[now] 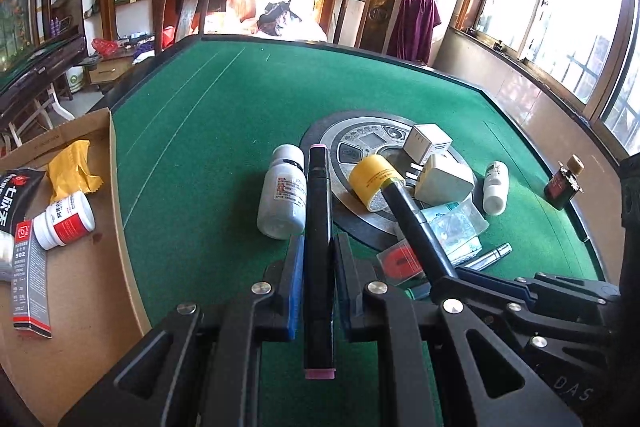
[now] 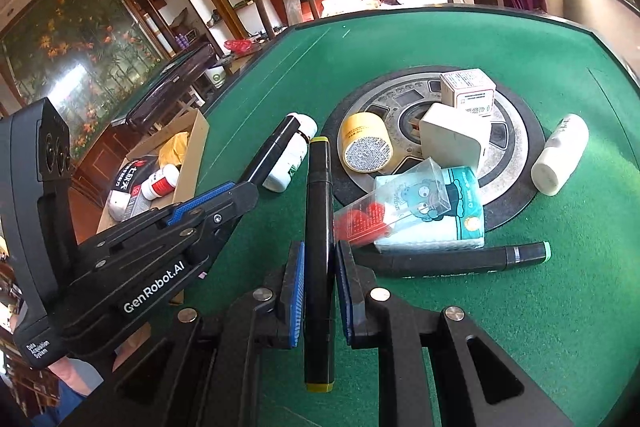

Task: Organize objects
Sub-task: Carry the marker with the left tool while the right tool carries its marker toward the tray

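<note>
Left gripper (image 1: 317, 291) clamped on a black marker with pink end caps (image 1: 318, 227), blue ribbed pads pressed to its barrel; marker runs along the fingers, far tip over the green felt table (image 1: 192, 131), beside a white pill bottle (image 1: 281, 193) lying on its side. The near cap hides the felt under it.

Right gripper (image 2: 319, 291) clamped on a black marker with yellow-green caps (image 2: 319, 227), same hold, tip reaching toward the round metal center plate (image 2: 516, 147). In the left view this gripper is cut off at the right edge, only fingers and marker barrel showing.

On and around the plate: a yellow round tin (image 2: 365, 143) on its side, a white rounded adapter (image 2: 456, 139), and a small printed carton (image 2: 468, 89); label text is too small to read. A clear plastic box (image 2: 400, 205) leans on a teal tissue pack (image 2: 444, 231), with red contents blurred inside. A third black marker with a green cap (image 2: 460, 259) lies flat on the felt near the pack. A white squeeze bottle (image 2: 560, 155) lies at the plate's rim. A small dark bottle (image 1: 564, 183) stands upright near the table edge.

At left, a cardboard box (image 1: 80, 267) is partly out of frame, holding a red-labelled white jar (image 1: 64, 221), a yellow pouch (image 1: 72, 167) and a glue carton (image 1: 30, 275).
</note>
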